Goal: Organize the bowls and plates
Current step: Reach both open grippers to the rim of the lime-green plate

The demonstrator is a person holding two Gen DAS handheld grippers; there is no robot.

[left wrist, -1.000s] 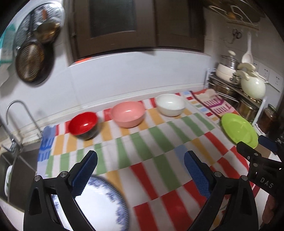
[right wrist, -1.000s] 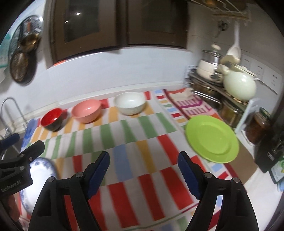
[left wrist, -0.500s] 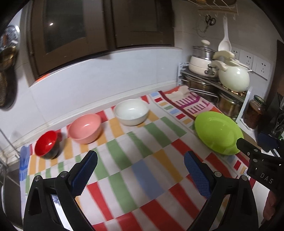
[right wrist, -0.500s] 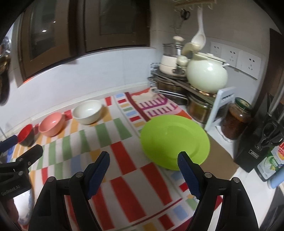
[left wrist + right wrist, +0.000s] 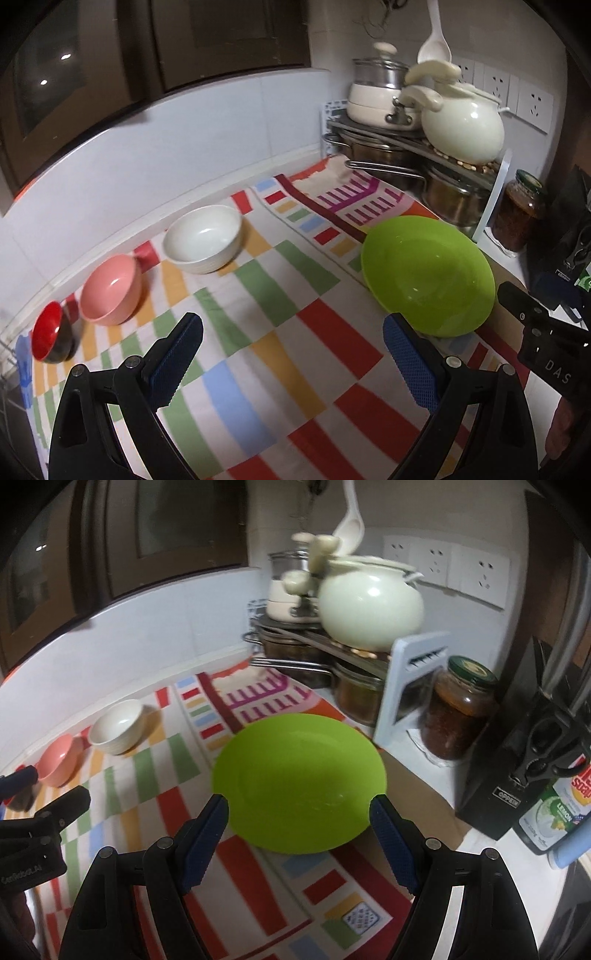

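Right wrist view shows our right gripper wide and empty, framing the green plate near the table's right edge, presumably for pickup.

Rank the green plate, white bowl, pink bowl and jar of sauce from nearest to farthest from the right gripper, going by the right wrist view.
1. Green plate: just ahead of the open right gripper.
2. Jar of sauce: off to the right, beside the rack.
3. White bowl: back left.
4. Pink bowl: further left, beside the white one.
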